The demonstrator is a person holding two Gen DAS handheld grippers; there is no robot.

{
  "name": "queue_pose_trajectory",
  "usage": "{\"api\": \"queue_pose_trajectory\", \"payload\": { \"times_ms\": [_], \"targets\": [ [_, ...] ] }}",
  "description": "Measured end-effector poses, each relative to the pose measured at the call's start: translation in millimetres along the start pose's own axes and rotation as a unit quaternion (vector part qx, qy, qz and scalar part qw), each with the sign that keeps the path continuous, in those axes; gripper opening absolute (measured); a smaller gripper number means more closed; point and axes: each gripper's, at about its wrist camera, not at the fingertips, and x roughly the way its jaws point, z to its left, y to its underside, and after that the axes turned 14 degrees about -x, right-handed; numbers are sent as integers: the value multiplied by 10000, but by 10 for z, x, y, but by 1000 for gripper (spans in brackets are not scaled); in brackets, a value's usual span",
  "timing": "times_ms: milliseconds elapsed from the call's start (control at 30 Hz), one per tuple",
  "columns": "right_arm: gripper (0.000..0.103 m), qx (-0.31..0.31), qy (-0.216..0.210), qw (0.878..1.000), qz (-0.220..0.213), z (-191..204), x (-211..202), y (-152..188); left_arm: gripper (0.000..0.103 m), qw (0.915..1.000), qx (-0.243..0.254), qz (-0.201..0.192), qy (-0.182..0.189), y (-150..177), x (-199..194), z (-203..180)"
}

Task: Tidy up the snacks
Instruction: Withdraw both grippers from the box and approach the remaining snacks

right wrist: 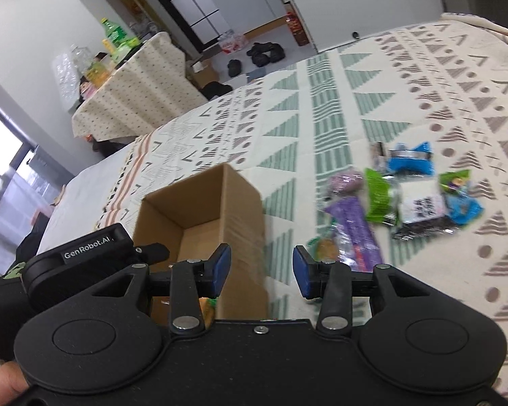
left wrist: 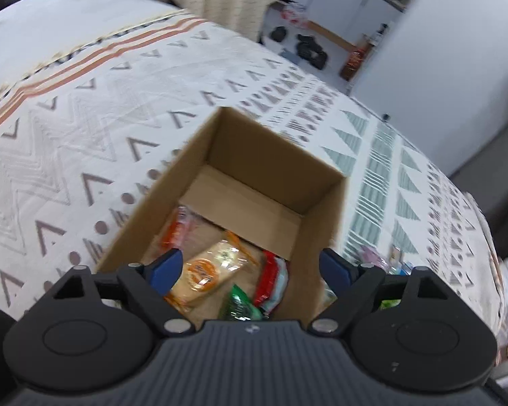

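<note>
Snacks [right wrist: 403,199] are being shown scattered on the patterned bedspread [right wrist: 321,108], well to the right of the cardboard box [right wrist: 220,203] and ahead and to the right of the right gripper [right wrist: 260,269]. That gripper is being held partly open, with nothing between its blue pads. It is judged the nearer of the two to the loose pile, so the next pick is likely being left to it.

Nearest its pads, a purple packet [right wrist: 355,233] is lying with its long axis running away from the camera and slightly leftward; a round biscuit pack [right wrist: 326,248] is lying just beside it. Green, blue and black-and-white wrappers are being seen beyond, overlapping, blurred.

Over the box [left wrist: 325,216], the left gripper [left wrist: 250,267] is being held wide and empty, above a tan cracker pack [left wrist: 206,270], a red packet [left wrist: 271,274] and a green one already lying inside.
</note>
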Motion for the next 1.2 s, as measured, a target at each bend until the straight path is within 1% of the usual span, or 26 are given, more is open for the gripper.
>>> {"api": "queue_pose_trajectory", "payload": {
  "times_ms": [67,133,200,300,367,433,500,567,667,867,933,1033,1200],
  "targets": [
    [45,12,94,10000,-28,-82,-88,13,91,9998,143,19,158,64,-44,-71],
    [54,41,198,9997,-114,-172,-194,23,92,9993,292,-21,236,130,-88,-158],
    [58,96,278,9994,-204,-261,-300,28,94,9987,449,-76,246,201,-128,-239],
    [60,173,348,9988,-308,-388,-432,44,94,9980,589,-44,239,307,-163,-324],
    [64,185,392,9983,-379,-450,-514,60,95,9978,635,-55,170,362,-181,-373],
    [70,181,434,9979,-439,-505,-588,87,95,9975,694,-53,136,410,-203,-429],
    [74,206,474,9976,-452,-570,-640,110,95,9967,795,-87,138,456,-239,-484],
    [74,250,467,9975,-462,-630,-685,136,96,9963,848,-95,146,503,-266,-527],
    [78,346,421,9972,-508,-720,-753,166,103,9951,963,-142,170,575,-291,-588],
    [89,274,407,9971,-587,-865,-865,201,103,9933,1129,-162,211,726,-283,-705],
    [94,243,422,9969,-611,-921,-895,214,103,9924,1199,-166,221,787,-274,-749],
    [97,249,447,9964,-670,-1018,-930,241,103,9911,1297,-186,217,864,-241,-815],
    [99,298,509,9955,-747,-1192,-943,278,103,9899,1393,-140,207,957,-169,-897]
  ]
}}
